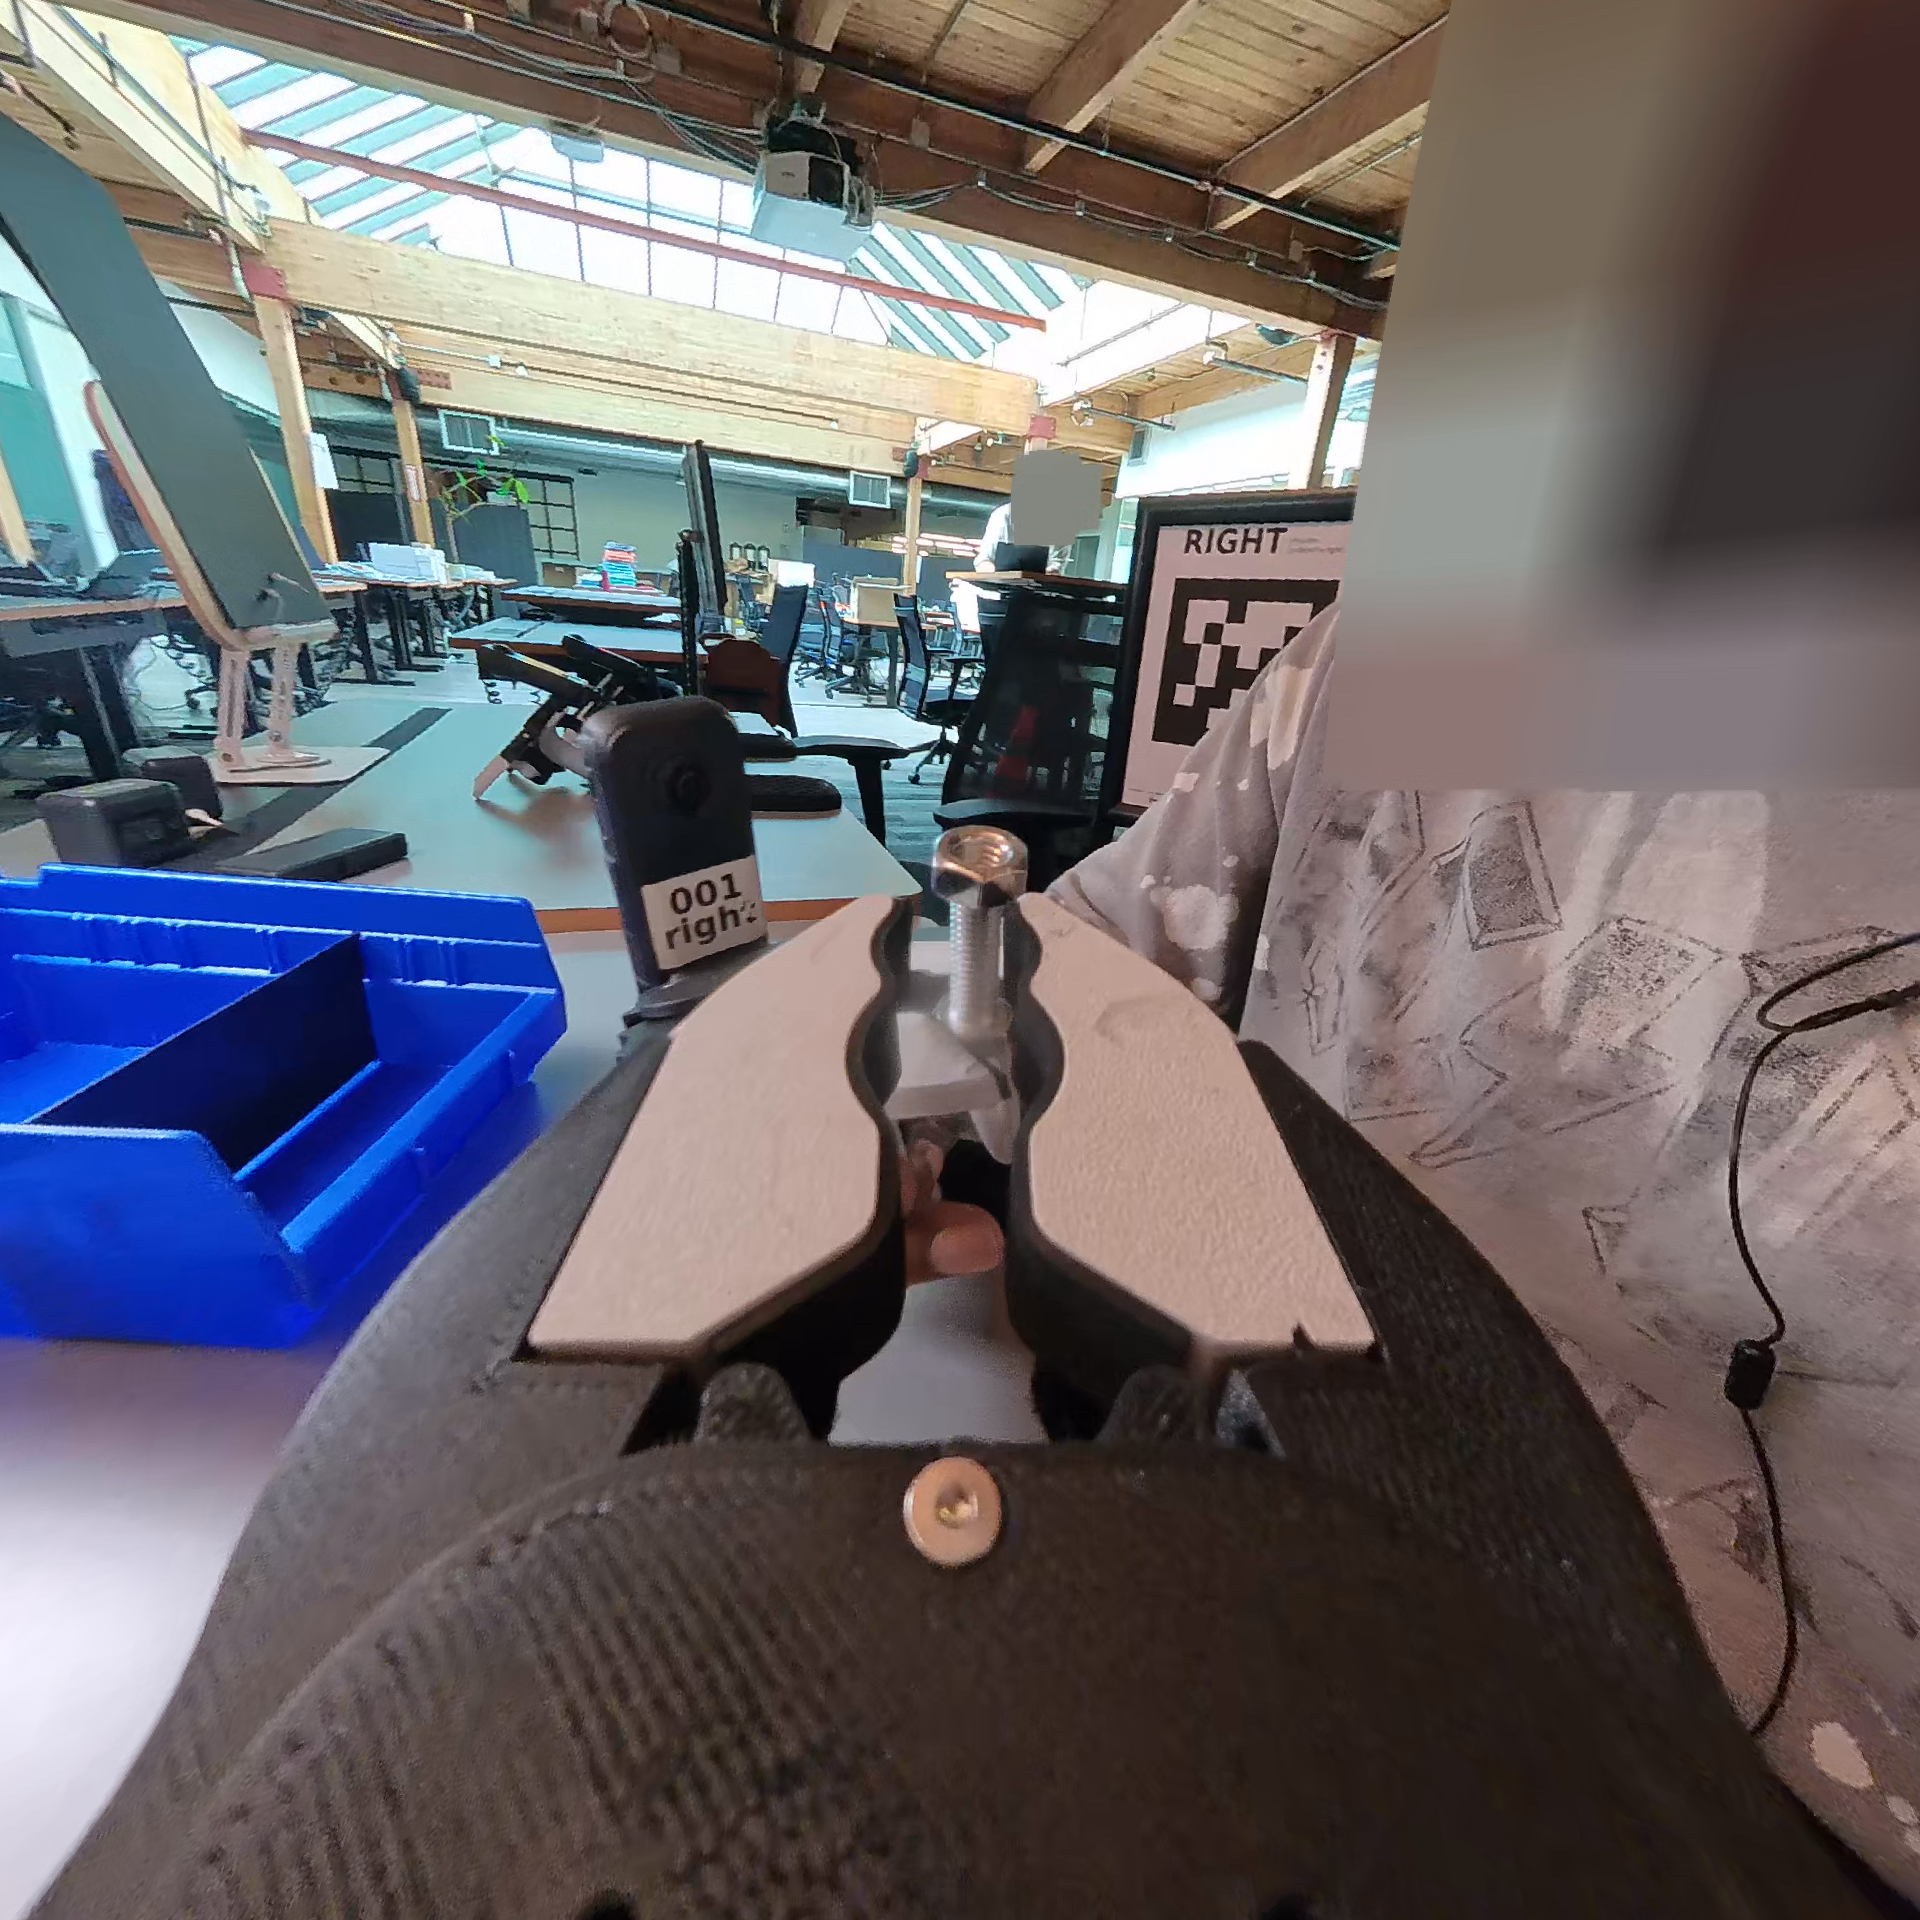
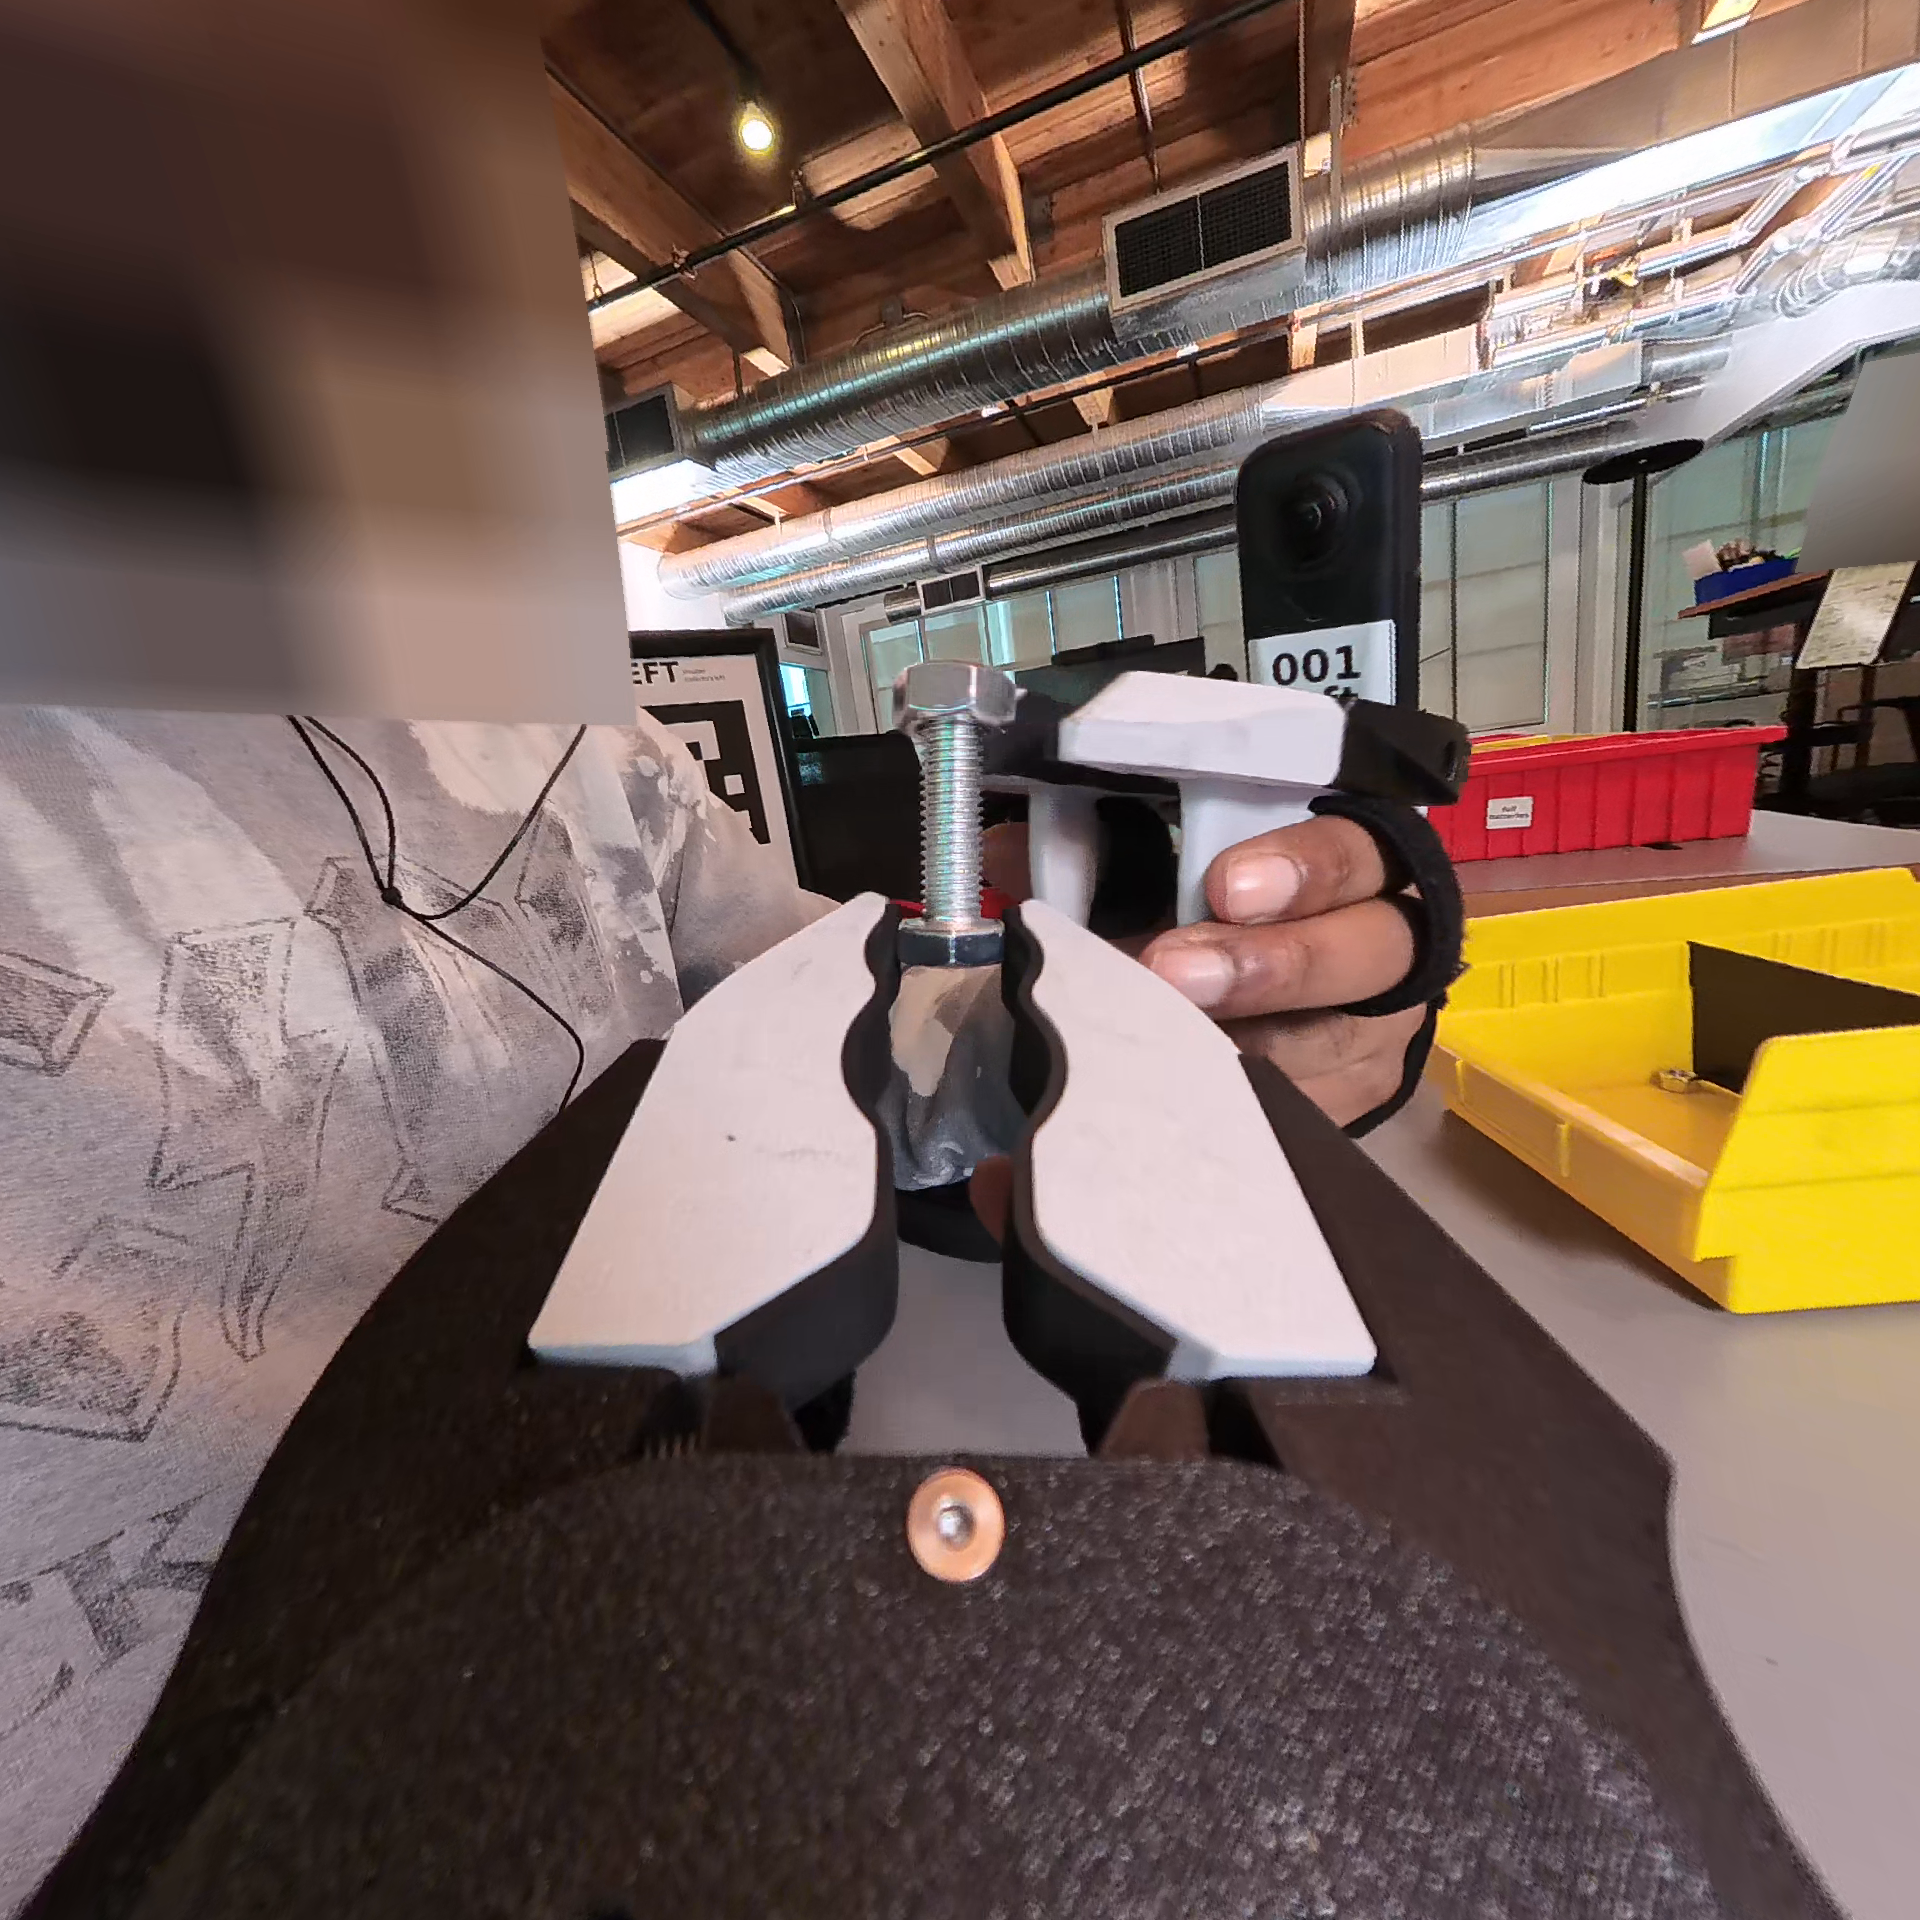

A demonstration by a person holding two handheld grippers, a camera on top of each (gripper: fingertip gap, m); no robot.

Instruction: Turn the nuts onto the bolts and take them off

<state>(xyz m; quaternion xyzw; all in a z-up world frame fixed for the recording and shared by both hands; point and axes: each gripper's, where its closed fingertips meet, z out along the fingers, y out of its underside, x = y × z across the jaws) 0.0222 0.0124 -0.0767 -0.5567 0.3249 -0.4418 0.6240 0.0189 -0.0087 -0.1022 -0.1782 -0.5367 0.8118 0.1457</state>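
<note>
Ahead of the left gripper (image 1: pixel 961 925) and a little to its left, a white label (image 1: pixel 698 914) printed with digits and a word is seen on a dark camera, and farther off to the right a black-framed board (image 1: pixel 1236 634) bears a heading over a black-and-white marker. Beyond the right gripper (image 2: pixel 948 914), a like label (image 2: pixel 1317 665) on a camera, a like board (image 2: pixel 717 748) to the left, and a small sticker (image 2: pixel 1509 814) on a red bin (image 2: pixel 1621 774) are shown; the sticker cannot be read.

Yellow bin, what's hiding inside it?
The yellow bin holds one small metal nut beside a dark divider. The floor behind that divider and below the near wall is covered, so more could lie there.
</note>
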